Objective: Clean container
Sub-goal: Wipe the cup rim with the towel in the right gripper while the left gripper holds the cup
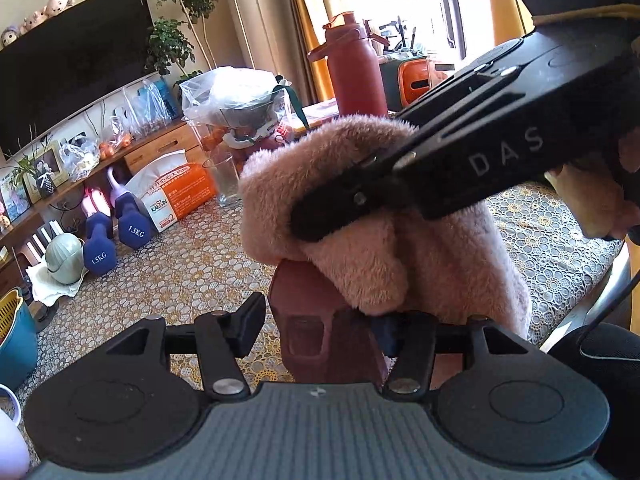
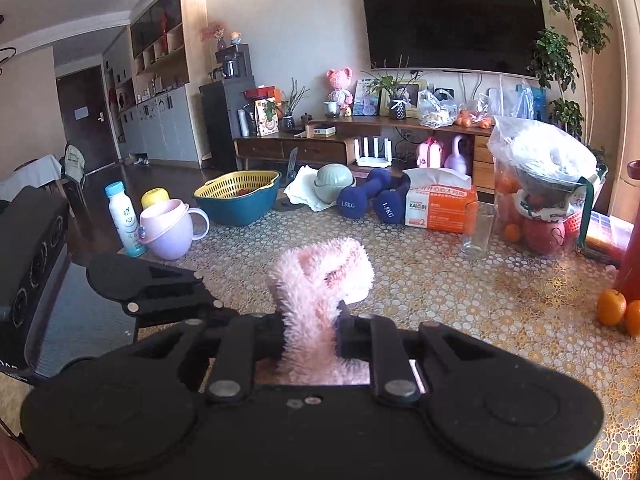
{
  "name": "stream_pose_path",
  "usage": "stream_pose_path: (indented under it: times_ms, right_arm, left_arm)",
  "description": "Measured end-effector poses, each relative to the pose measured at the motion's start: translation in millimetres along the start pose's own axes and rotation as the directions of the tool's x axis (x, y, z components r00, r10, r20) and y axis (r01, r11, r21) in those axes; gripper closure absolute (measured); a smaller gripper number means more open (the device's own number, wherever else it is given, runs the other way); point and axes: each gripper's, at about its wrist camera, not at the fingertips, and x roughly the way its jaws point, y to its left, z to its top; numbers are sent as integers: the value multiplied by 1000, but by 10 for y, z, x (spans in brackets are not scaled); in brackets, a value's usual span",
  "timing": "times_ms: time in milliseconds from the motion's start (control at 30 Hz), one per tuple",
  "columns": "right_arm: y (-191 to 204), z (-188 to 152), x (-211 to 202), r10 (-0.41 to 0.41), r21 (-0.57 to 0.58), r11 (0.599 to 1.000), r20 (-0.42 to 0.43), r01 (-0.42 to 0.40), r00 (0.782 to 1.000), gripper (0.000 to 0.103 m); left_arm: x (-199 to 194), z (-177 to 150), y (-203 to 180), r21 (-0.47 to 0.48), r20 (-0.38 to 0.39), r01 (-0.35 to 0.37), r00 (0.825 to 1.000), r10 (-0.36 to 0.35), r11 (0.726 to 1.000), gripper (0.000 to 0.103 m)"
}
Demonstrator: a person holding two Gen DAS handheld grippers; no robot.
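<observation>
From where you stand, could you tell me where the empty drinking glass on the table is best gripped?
Grip the glass across its straight walls at mid-height, from the open near side; it stands upright, and the tissue pack and fruit bag crowd it behind and to its right.

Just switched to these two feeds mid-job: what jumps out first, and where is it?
The fluffy pink cloth dominates both views: the right gripper is clamped on it and presses it over the top of a dark red container. That container sits between the fingers of the left gripper, low in the left wrist view. Behind it on the patterned tablecloth stands a tall red bottle.
</observation>
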Motion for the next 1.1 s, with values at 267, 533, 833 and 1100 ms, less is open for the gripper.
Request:
stream_pose_path:
  times_ms: [267,533,833,1100]
  right_arm:
    - [-82,-156,181,40,53,998,-63,-37,997,85]
    - [-110,-189,134,27,29,999,-69,-26,997,85]
    - [-321,-223,53,-136,51,989,-65,139,989,85]
    - [-429,-288,-41,-75,144,986,-37,79,997,85]
  left_arm:
    - [54,18,21,-28,1,11,1000,-11,1000,46]
    - [54,-3,17,-28,3,6,1000,-6,1000,47]
    - [53,0,15,-36,2,11,1000,-11,999,47]
    - [58,4,16,-37,3,11,1000,-10,999,47]
